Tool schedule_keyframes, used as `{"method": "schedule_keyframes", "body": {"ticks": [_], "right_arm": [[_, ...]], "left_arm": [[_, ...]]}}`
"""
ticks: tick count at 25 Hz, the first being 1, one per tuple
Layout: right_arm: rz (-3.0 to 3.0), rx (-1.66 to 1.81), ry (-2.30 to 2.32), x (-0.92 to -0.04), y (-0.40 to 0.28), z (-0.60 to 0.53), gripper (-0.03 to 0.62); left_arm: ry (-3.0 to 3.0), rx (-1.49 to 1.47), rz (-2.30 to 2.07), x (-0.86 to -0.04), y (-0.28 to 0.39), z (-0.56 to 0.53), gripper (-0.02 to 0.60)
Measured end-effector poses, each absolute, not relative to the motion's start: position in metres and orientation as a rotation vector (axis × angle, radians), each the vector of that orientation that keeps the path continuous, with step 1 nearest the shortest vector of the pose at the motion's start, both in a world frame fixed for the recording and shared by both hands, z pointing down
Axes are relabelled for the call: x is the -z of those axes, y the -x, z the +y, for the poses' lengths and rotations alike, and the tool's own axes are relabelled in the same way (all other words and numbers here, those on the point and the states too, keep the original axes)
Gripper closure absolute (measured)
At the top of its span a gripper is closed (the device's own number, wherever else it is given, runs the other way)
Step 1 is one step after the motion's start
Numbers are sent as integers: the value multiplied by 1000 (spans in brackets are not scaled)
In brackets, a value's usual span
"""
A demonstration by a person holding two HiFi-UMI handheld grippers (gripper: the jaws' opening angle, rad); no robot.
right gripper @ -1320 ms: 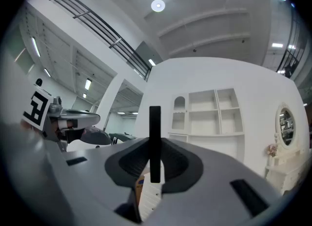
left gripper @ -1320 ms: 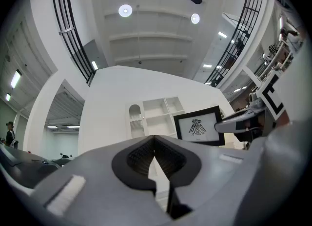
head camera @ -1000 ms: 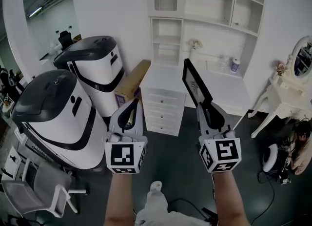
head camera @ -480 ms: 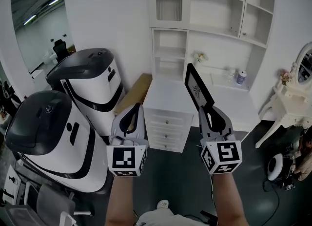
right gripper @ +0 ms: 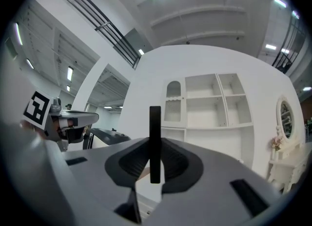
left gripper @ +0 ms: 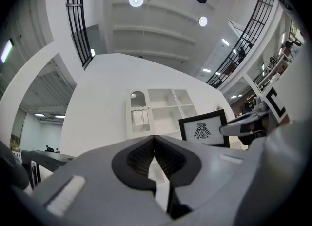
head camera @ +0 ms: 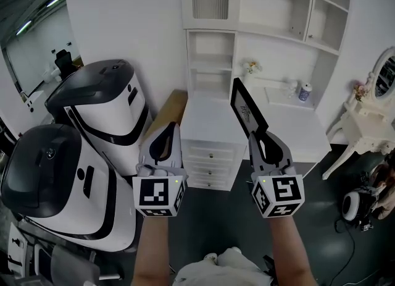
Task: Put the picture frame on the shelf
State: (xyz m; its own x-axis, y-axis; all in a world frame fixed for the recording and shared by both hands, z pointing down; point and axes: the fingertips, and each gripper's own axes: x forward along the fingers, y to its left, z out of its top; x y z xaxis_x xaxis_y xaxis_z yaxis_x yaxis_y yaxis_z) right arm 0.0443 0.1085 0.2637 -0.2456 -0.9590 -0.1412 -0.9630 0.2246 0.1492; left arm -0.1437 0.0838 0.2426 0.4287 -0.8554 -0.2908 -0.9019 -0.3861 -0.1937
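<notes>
My right gripper is shut on a black picture frame holding a white print with a bird emblem. The frame stands upright out of the jaws, edge-on in the right gripper view and face-on in the left gripper view. It is held in the air in front of the white shelf unit, above the white drawer chest. My left gripper hangs level beside it, jaws together and empty.
Two big white-and-black machines stand at the left. On the white counter are a small flower vase and a jar. A dressing table with an oval mirror stands at the right.
The view has drawn closer to the shelf unit, which now sits larger and lower in the picture. Both grippers keep their pose, and the frame stays in the right jaws.
</notes>
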Motion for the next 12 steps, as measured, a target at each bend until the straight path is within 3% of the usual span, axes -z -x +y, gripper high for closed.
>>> {"method": "schedule_keyframes", "body": {"ticks": [12], "right_arm": [[2400, -301, 1921, -262, -57, 33, 519]], "left_arm": [[2359, -187, 1507, -244, 136, 17, 572]]}}
